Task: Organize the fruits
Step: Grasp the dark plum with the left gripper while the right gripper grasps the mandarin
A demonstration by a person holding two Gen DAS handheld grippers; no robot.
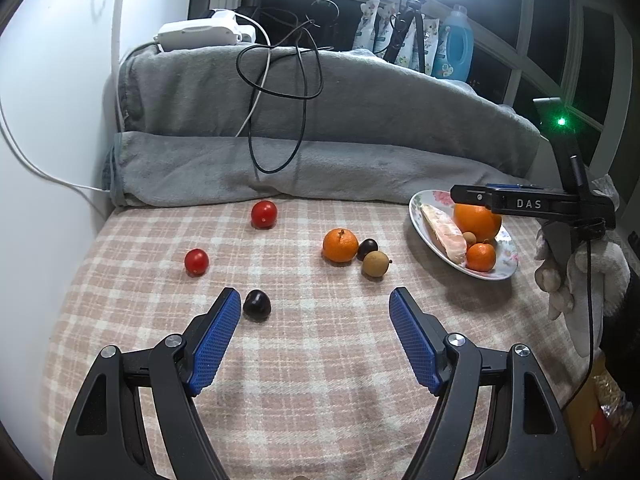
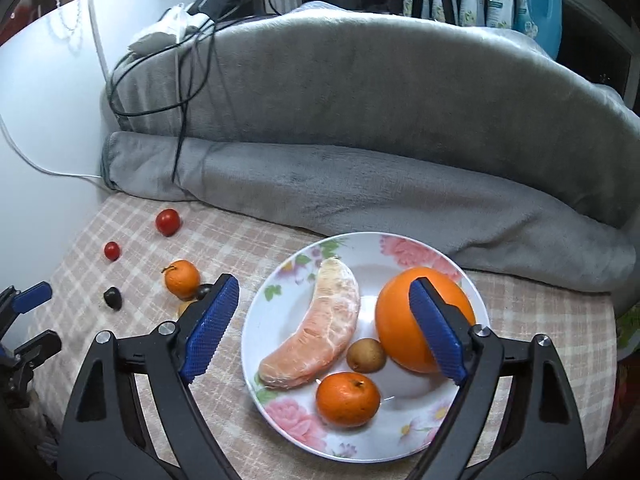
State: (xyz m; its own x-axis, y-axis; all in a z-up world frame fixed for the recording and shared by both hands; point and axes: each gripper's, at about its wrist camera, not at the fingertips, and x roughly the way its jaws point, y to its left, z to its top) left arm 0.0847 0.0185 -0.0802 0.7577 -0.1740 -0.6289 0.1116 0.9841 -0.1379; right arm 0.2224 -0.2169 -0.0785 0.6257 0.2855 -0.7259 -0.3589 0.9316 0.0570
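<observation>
A floral plate holds a pomelo segment, a big orange, a mandarin and a longan. My right gripper is open and empty just above the plate; it also shows in the left wrist view. On the checked cloth lie two tomatoes, a mandarin, a dark fruit, a longan and another dark fruit. My left gripper is open and empty, its left fingertip beside that dark fruit.
A rolled grey blanket with black cables lines the back of the table. A white wall stands at the left. Bottles stand on the window ledge behind. A cardboard box sits at the front right.
</observation>
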